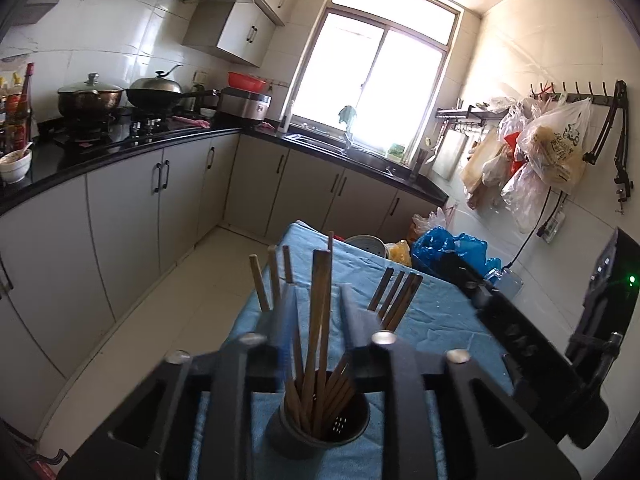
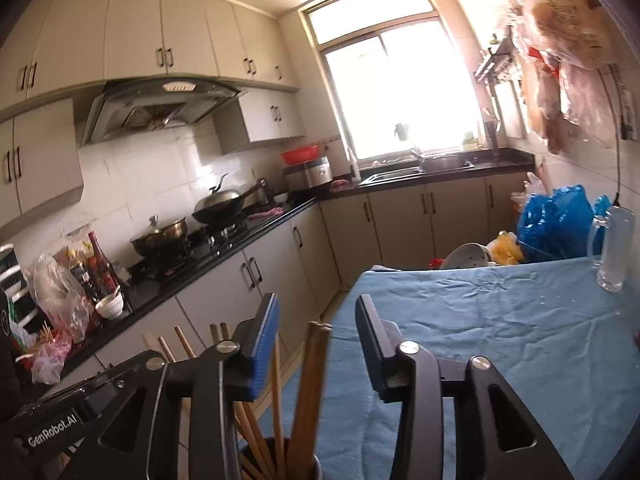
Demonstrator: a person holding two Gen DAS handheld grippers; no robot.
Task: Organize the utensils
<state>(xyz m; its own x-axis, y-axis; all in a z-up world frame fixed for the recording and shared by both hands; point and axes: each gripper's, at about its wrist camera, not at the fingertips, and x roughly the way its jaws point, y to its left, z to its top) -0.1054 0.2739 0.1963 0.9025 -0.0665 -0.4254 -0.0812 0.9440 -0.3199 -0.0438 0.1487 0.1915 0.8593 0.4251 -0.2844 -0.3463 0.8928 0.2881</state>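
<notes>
A dark round utensil holder [image 1: 320, 426] stands on the blue tablecloth [image 1: 440, 320], filled with several wooden chopsticks [image 1: 320, 320] standing upright. My left gripper [image 1: 316, 300] is open, its fingers on either side of the chopsticks above the holder. In the right wrist view the same holder [image 2: 280, 460] sits at the bottom edge. My right gripper [image 2: 316, 312] is open, and a pair of chopsticks [image 2: 310, 384] stands between its fingers, touching neither.
A glass mug [image 2: 614, 248] stands on the blue cloth [image 2: 500, 340] at the right. Blue plastic bags [image 2: 556, 216] and a white colander [image 2: 468, 256] lie beyond the table's far end. Kitchen counters with a stove and pots [image 1: 120, 96] run along the left.
</notes>
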